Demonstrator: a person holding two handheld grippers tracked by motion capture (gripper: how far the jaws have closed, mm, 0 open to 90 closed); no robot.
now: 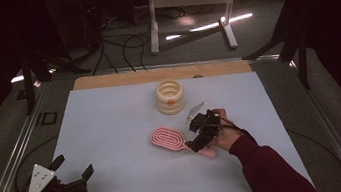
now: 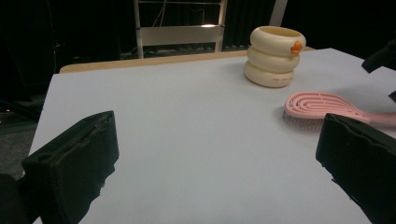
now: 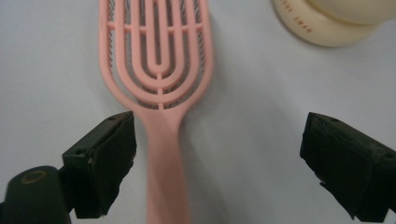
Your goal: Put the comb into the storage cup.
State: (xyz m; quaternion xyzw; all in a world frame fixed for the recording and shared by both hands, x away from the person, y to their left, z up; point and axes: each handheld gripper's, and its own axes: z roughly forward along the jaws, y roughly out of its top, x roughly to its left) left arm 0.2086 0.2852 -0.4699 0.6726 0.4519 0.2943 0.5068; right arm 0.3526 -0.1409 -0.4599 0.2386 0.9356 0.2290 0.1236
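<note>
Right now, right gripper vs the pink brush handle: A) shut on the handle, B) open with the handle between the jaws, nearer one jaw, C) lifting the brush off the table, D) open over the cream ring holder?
B: in the right gripper view the right gripper has its jaws wide apart, and the pink brush lies flat on the white table with its handle running down between them, close beside one jaw and well clear of the other.
</note>
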